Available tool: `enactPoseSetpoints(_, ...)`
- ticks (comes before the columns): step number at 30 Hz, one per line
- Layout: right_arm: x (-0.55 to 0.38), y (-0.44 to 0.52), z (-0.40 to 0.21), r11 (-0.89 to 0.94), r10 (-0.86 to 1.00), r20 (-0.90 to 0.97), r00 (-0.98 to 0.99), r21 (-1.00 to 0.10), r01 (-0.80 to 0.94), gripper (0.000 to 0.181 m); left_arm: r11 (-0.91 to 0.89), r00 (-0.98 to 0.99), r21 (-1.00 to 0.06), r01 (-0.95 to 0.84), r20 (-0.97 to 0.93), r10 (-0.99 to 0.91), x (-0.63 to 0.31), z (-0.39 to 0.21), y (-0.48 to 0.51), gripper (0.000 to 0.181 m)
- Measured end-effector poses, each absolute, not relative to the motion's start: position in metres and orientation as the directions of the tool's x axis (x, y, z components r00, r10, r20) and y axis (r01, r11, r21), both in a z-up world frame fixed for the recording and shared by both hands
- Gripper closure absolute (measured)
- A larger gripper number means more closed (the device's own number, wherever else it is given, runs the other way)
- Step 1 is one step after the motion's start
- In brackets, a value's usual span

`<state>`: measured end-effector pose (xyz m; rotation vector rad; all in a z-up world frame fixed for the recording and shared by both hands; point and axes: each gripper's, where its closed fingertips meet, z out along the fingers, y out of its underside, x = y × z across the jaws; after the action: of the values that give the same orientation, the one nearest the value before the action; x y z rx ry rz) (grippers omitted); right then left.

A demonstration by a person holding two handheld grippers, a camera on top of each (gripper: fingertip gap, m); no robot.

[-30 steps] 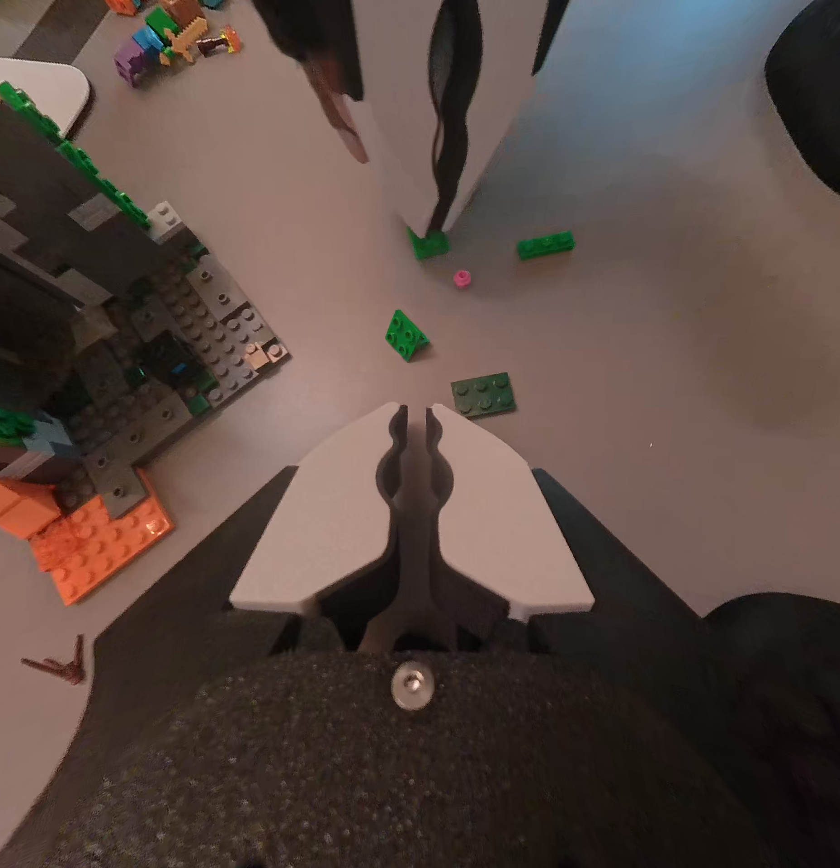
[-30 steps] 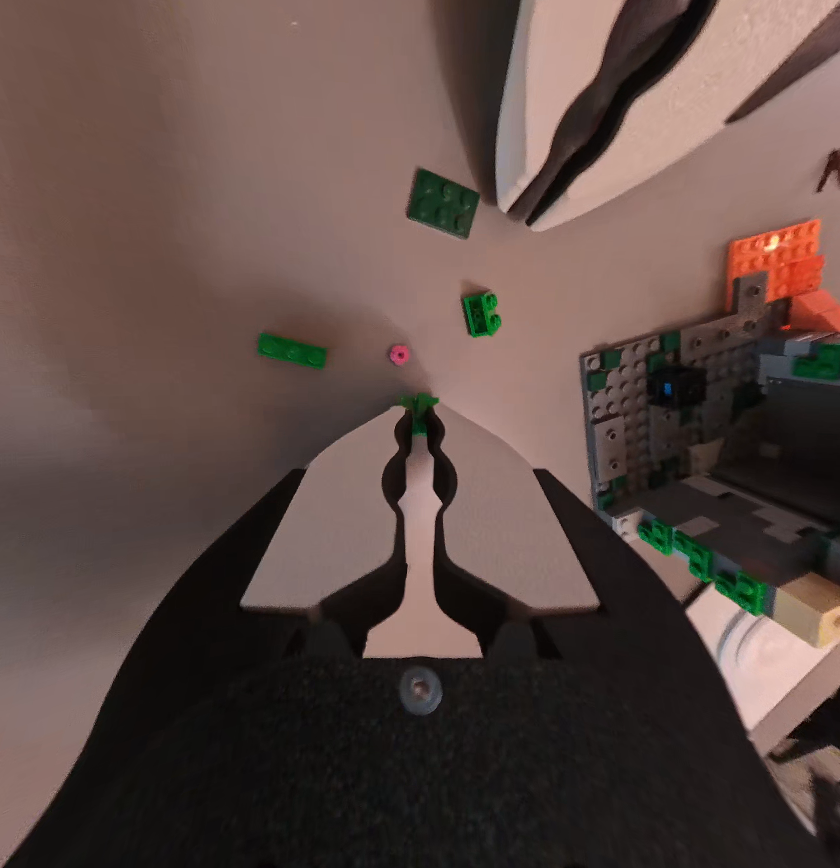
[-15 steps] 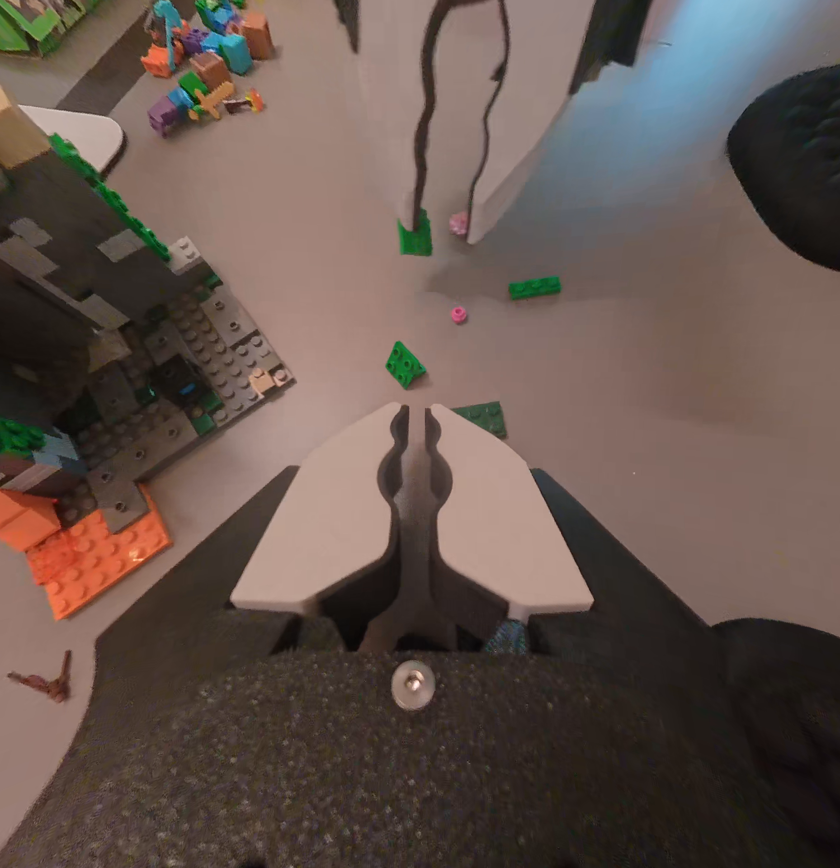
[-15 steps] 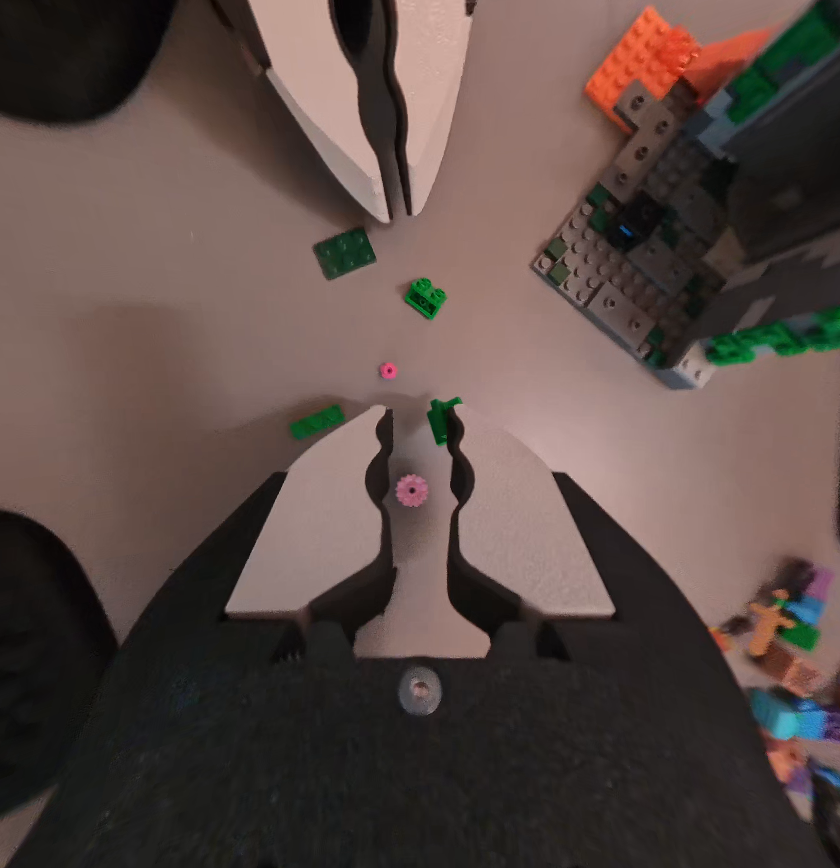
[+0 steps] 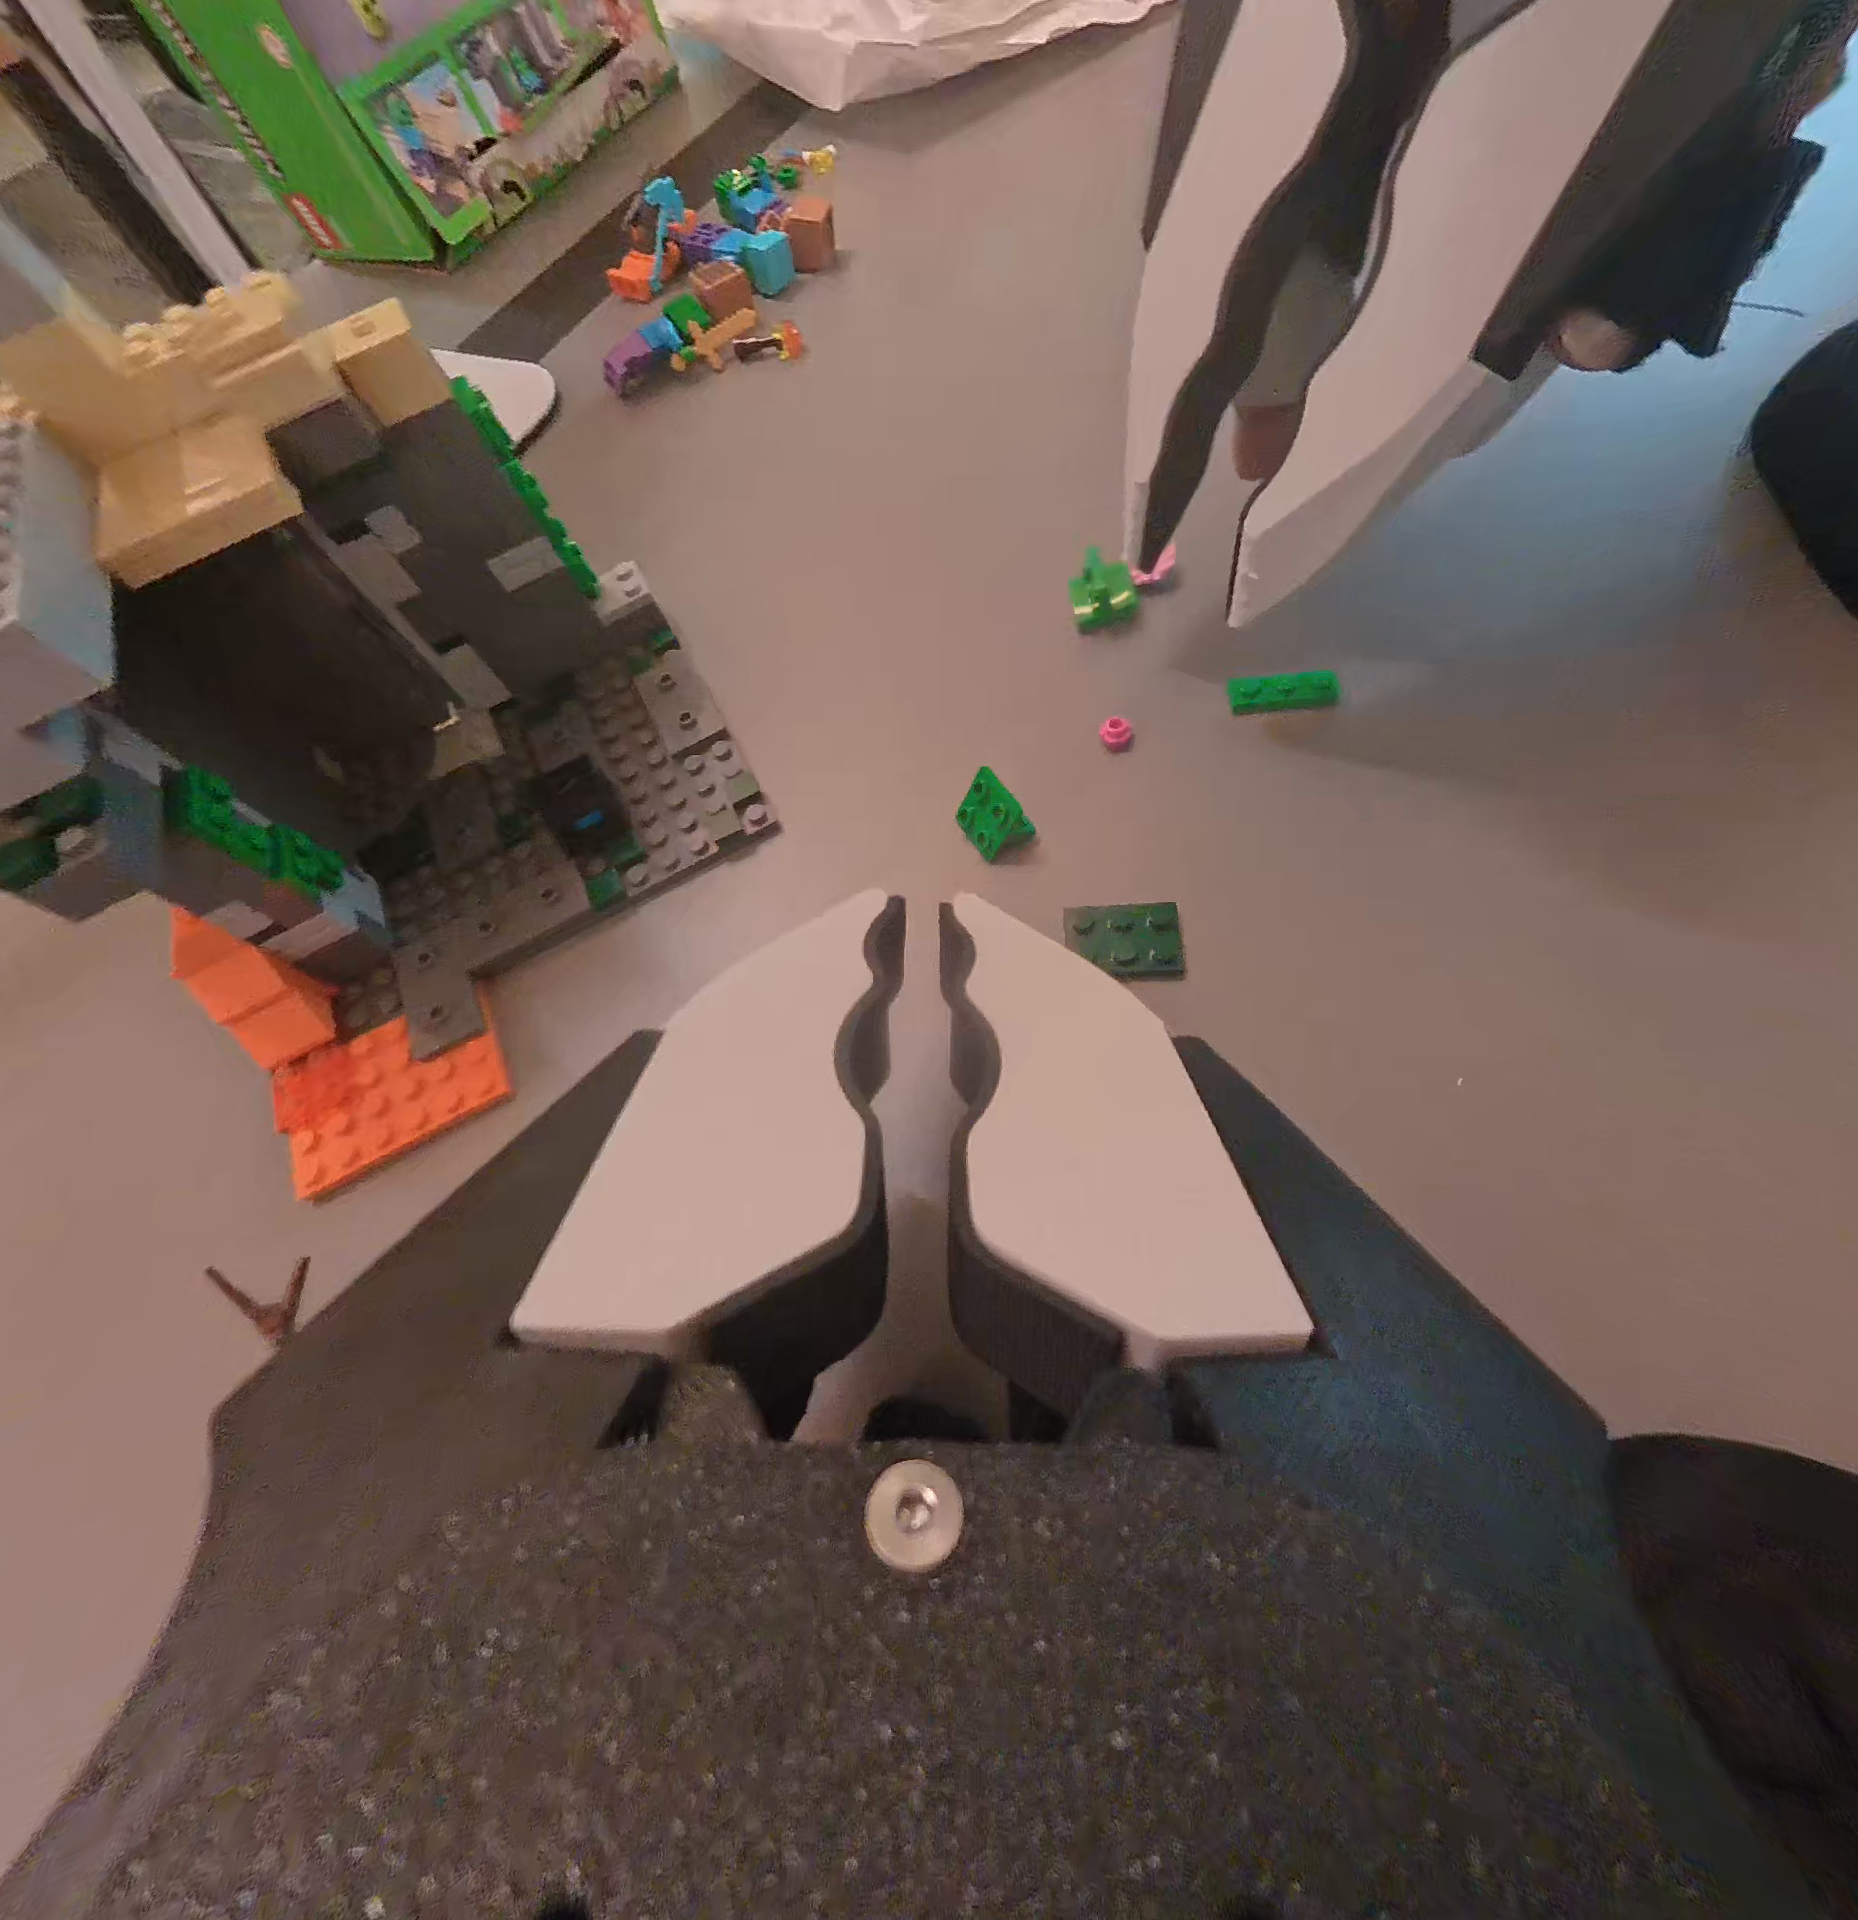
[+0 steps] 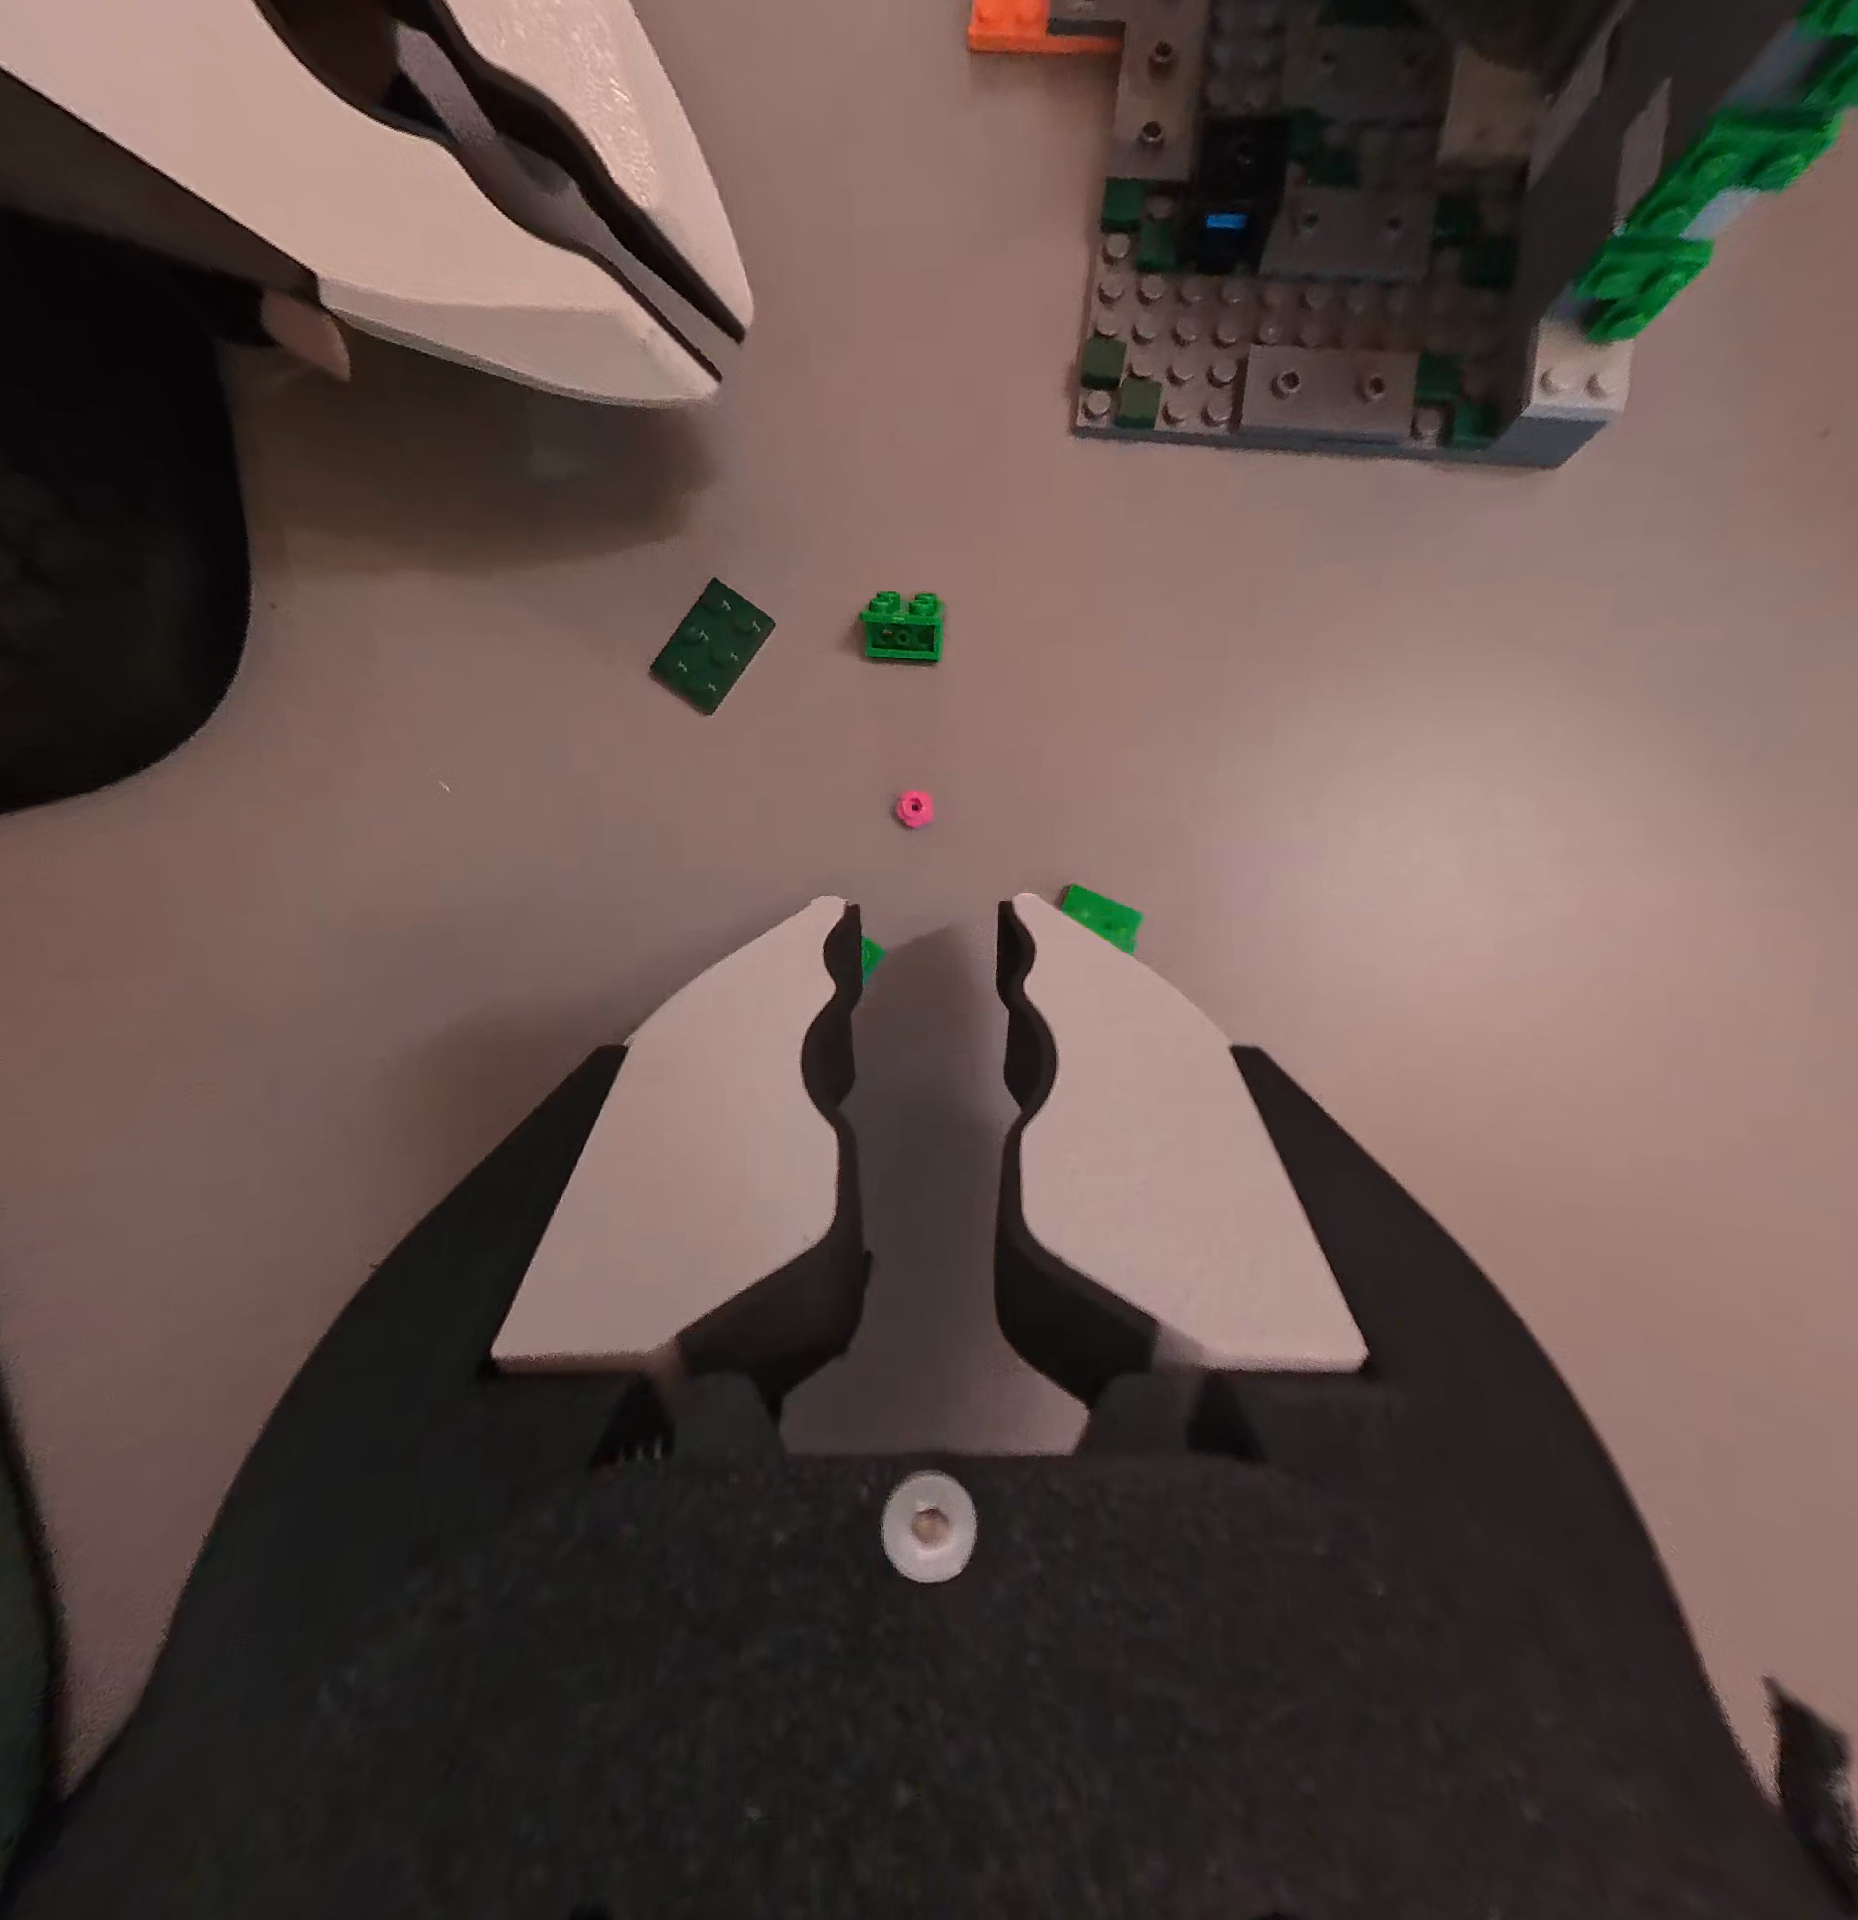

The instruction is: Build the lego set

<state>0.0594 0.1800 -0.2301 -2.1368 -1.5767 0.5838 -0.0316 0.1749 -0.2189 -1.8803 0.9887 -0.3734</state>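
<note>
We hold the left tongs low over the grey counter, their fingers drawn to a narrow slit with nothing between them. Just beside their right fingertip lies a dark green plate; a bright green brick sits a little beyond, then a small pink stud and a green strip.

Our right tongs stand apart by a clear gap, nothing gripped. In the left wrist view a green piece and a bit of pink lie at their left fingertip; whether they touch, we cannot tell.

The half-built model, grey and black with green trim, tan top and orange base, stands on the counter to the left of the left tongs. Farther back: a heap of loose coloured pieces, a green box. A brown twig-like bit lies near the left edge.
</note>
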Motion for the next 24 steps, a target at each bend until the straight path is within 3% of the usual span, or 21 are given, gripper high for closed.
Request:
enactPoseSetpoints(9,0.070,0.182,-0.232,-0.362,0.929,-0.123,0.349,-0.492,0.792,0.158,-0.204,0.669,-0.865,-0.458,-0.185,-0.719,-0.046,-0.211,0.174,0.176)
enactPoseSetpoints(14,0.077,0.198,-0.233,-0.354,0.924,-0.036,0.382,-0.460,0.814,0.162,-0.192,0.660,-0.864,-0.466,-0.195,-0.725,-0.044,-0.211,0.172,0.176)
enactPoseSetpoints(24,0.065,0.207,-0.246,-0.461,0.887,-0.167,0.430,-0.367,0.808,0.163,-0.196,0.654,-0.856,-0.478,-0.199,-0.730,-0.044,-0.214,0.173,0.176)
